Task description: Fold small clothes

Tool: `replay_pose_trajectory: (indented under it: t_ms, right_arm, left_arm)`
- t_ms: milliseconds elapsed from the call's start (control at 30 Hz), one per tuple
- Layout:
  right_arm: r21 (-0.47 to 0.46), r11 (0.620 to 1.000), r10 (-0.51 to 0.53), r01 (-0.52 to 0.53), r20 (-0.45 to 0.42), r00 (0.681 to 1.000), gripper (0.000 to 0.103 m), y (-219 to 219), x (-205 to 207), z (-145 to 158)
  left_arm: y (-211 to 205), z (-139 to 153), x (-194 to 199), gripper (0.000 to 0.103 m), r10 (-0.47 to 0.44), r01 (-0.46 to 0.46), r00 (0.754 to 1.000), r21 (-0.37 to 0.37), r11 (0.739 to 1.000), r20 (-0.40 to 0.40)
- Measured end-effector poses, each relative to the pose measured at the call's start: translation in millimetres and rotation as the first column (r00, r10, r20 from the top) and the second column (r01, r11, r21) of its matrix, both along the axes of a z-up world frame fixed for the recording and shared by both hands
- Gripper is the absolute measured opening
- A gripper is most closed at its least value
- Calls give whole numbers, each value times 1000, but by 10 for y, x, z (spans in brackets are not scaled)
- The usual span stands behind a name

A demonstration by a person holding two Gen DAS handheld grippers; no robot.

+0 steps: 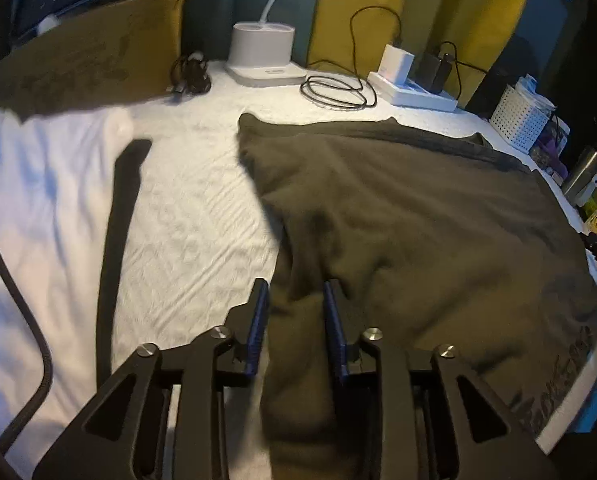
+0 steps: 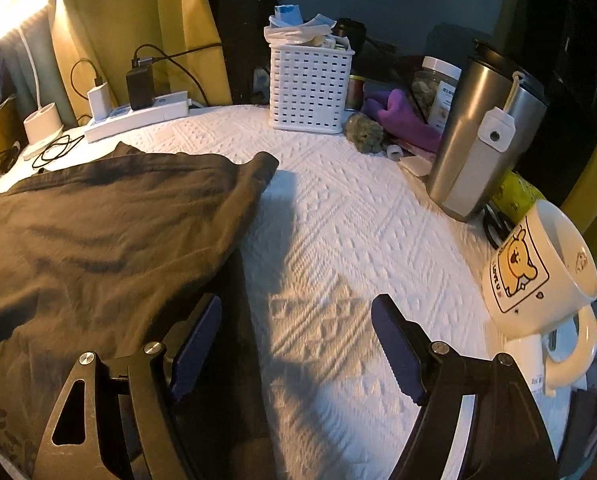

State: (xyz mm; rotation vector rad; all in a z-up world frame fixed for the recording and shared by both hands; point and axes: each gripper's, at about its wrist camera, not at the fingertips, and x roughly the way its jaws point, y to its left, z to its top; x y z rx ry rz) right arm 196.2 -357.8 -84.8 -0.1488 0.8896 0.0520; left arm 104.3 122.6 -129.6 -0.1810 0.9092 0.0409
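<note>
Gripping tool, left (image 1: pixel 296 292): narrow gap, a fold of the dark olive cotton T-shirt (image 1: pixel 418 216) bunched between its pads.
Right tool (image 2: pixel 296 320): spread wide, holding nothing.
T-shirt: spread on white quilted bench (image 2: pixel 358 216).

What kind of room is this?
Probably a lived-in bedroom or home desk corner: yellow curtains, a cartoon mug, and a power strip with chargers crowd the white-covered table.
</note>
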Motion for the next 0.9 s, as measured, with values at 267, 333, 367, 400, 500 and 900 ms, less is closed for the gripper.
replay_pose_trajectory:
  t_ms: [267,333,367,400,500,900]
  right_arm:
    - [17,1000,3,-2,-41,999,79,68,-3,-189]
    - [15,1000,4,-3,-43,999,79,69,-3,-215]
    - [18,1000,2,-1,-43,999,79,57,-9,-213]
    - [17,1000,-2,2,-43,999,79,46,-16,-210]
    - [11,1000,-17,18,-40,999,79,-28,-78,-190]
    - [107,993,-51,51,-9,999,78,-394,-737,25]
  left_arm:
    - [-30,-12,78,3,36,-38,999,143,989,17]
    - [22,-17,70,3,79,-82,997,154,985,25]
    - [52,-13,63,3,106,-110,994,162,981,31]
    - [76,-17,69,3,119,-122,992,165,979,30]
    - [130,-16,59,4,137,-140,990,140,980,28]
    - [119,177,-523,58,122,-121,992,-8,993,15]
